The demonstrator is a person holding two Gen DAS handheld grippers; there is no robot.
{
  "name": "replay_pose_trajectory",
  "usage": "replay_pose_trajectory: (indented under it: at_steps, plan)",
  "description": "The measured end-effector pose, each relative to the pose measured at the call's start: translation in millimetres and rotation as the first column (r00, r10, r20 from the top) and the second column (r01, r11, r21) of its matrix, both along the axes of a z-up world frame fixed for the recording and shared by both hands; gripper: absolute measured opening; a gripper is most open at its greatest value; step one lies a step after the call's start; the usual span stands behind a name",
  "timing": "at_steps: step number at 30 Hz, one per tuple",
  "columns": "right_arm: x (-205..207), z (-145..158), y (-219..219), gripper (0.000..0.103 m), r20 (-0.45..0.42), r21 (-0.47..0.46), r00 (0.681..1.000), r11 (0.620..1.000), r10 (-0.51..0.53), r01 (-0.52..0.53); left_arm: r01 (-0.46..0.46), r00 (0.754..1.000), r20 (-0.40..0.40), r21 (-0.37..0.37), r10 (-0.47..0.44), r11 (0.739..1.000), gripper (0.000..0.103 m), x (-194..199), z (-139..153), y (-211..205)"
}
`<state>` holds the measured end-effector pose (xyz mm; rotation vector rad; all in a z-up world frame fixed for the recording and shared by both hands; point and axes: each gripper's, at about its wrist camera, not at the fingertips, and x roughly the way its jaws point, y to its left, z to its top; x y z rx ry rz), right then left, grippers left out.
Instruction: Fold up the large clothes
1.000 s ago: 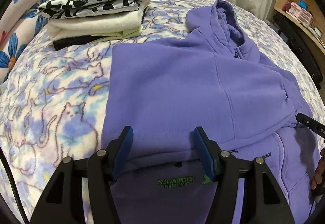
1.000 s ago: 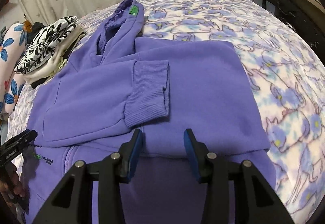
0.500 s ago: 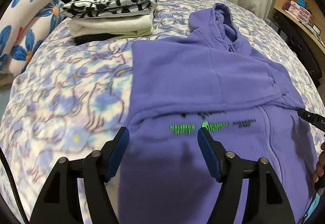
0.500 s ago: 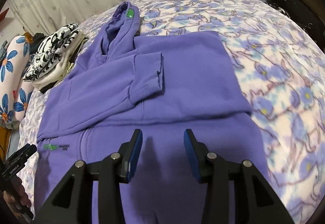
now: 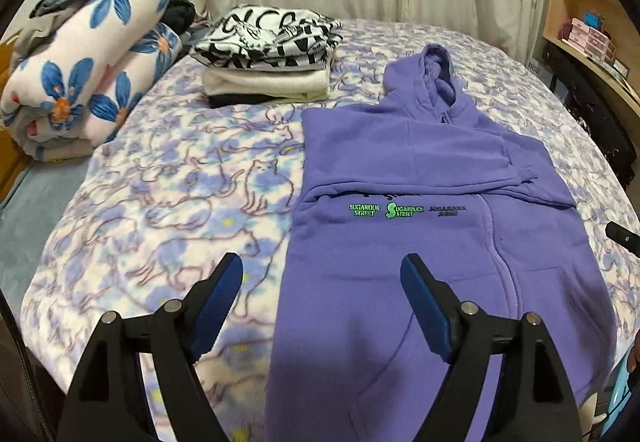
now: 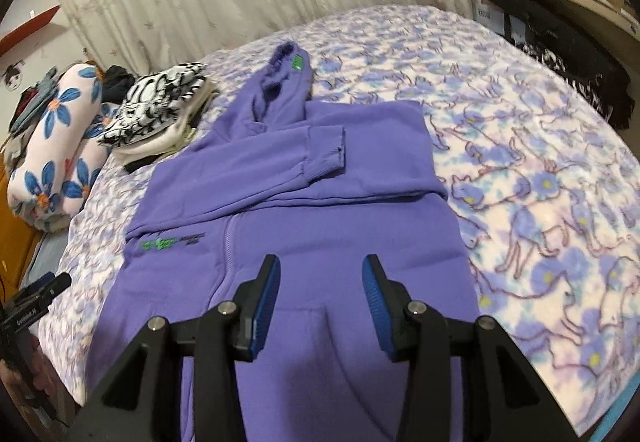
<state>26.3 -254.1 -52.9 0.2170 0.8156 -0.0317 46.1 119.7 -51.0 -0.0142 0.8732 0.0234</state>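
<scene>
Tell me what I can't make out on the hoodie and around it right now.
- purple hoodie hem: cut off by the bottom edge and the left gripper, left wrist view; likewise behind the right gripper, right wrist view.
- Chest print: blurred, right wrist view.
- Folded pile, lowest layers: covered by the clothes on top.
- Shelf boxes: too small to read.

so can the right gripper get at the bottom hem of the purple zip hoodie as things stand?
Probably yes. The right gripper is open and empty above the lower front of the purple zip hoodie, which lies flat on the cat-print blanket. Nothing lies on that part; the hem itself is out of view.
</scene>
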Motion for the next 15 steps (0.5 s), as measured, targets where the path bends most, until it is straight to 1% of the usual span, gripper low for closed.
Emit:
replay_pose_trajectory:
  at_steps: [3, 7, 8, 10, 13, 15]
  plan:
    - [-19.1, 9.7, 5.7, 0.044, 0.025, -0.018, 0.999, 1.000, 0.026, -0.026, -0.004, 1.000, 0.014, 0.022, 0.004, 1.000, 0.080, -17.9, 5.7, -2.2]
    - [-41.4, 13.2, 8.8, 0.059, 0.050, -0.041, 0.998, 0.998, 0.039, -0.037, -0.003, 1.000, 0.009, 0.020, 0.003, 1.000, 0.080, -40.3, 2.6, -0.9]
    - [-46.1, 12.6, 8.6, 0.060, 0.053, -0.046, 0.998, 0.998, 0.042, -0.039, -0.003, 1.000, 0.002, 0.016, 0.003, 1.000, 0.080, -45.6, -0.5, 0.8]
    - [-55.2, 9.4, 8.7, 0.060, 0.049, -0.061, 0.998, 0.997, 0.050, -0.047, -0.002, 1.000, -0.011, 0.002, 0.002, 1.000, 0.080, -53.4, -7.0, 4.1]
    - [-66.3, -0.2, 5.6, 0.060, 0.018, -0.079, 0.998, 0.995, 0.058, -0.056, -0.004, 0.999, -0.048, -0.020, 0.003, 1.000, 0.080, -63.1, -22.3, 11.5]
    - [-74.4, -7.3, -0.5, 0.060, 0.000, -0.082, 0.998, 0.995, 0.057, -0.056, 0.002, 0.997, -0.082, -0.052, -0.007, 0.999, 0.080, -69.4, -34.9, 19.8]
